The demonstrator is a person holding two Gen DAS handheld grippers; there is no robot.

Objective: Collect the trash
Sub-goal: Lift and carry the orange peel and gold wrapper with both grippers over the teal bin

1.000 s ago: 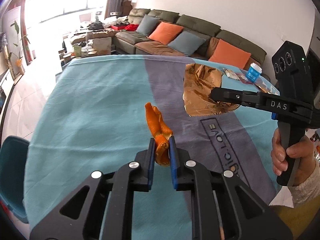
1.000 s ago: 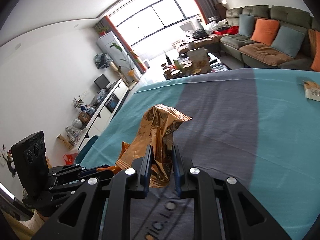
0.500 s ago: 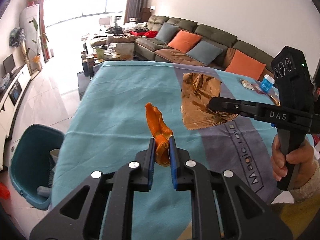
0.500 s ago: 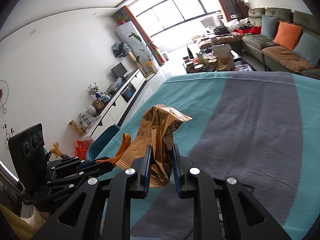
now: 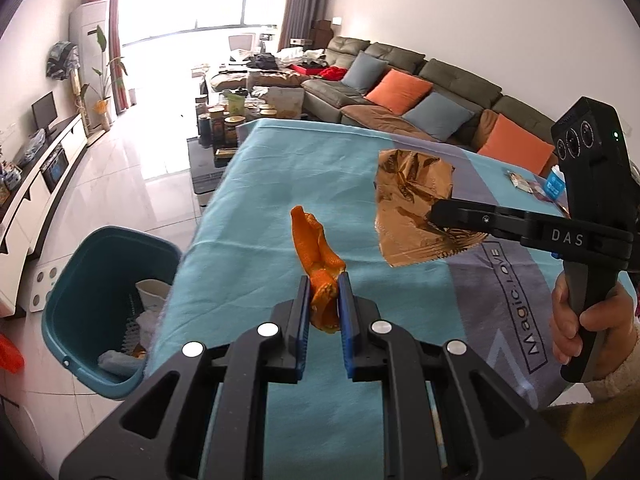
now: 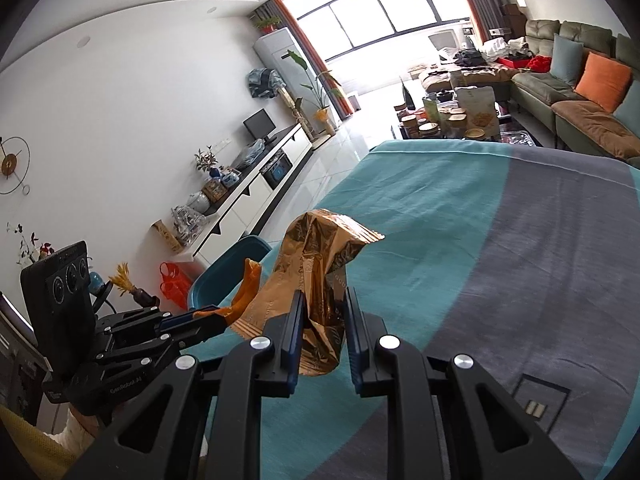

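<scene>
My left gripper (image 5: 324,282) is shut on an orange peel (image 5: 316,252) and holds it above the left part of the teal tablecloth (image 5: 248,240). My right gripper (image 6: 323,300) is shut on a crumpled gold foil wrapper (image 6: 320,248) held above the table; it shows in the left wrist view (image 5: 434,212) with the wrapper (image 5: 412,208). A teal trash bin (image 5: 100,304) stands on the floor left of the table, with paper scraps inside. In the right wrist view the left gripper (image 6: 216,314) holds the peel (image 6: 248,288) near the bin's rim (image 6: 228,264).
A small blue cup (image 5: 556,186) and flat packets (image 5: 520,180) lie at the table's far right. A sofa with cushions (image 5: 400,88) and a cluttered coffee table (image 5: 240,116) stand beyond. A white TV cabinet (image 6: 256,200) lines the left wall.
Both grippers have swung left with their loads. The trash bin has come into view beside the table's left edge.
</scene>
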